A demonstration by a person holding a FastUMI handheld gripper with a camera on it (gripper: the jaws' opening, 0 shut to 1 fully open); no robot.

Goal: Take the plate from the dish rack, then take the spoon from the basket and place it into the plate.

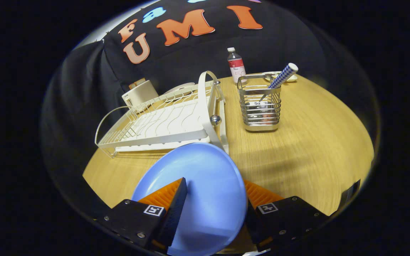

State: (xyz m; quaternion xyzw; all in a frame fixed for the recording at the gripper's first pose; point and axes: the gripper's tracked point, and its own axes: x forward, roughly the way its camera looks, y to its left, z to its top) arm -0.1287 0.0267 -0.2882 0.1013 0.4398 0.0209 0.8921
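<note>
Blue plastic, the plate [205, 192] sits clenched between the tongs [214, 199], one finger across its upper face and the other behind its far rim, so the disc hangs tilted above the wooden counter [315, 142]. Just beyond it stands the white wire dish rack [162, 124], now bare of crockery, with a cream mug-like container [139, 94] at its back corner. To the rack's right, well apart from the plate, the steel slatted basket [260, 106] holds the spoon [279, 80], its checked handle leaning out over the rim. A small bottle [236, 65] and a pale dish [279, 76] stand behind the basket, near the booth's cloth wall. The plate appears clear of the rack; the step in hand is setting it down. Done well, that likely means levelling the plate first, lowering it onto open wood short of the basket, and loosening the tongs only once it rests flat, leaving room to reach the spoon.
</note>
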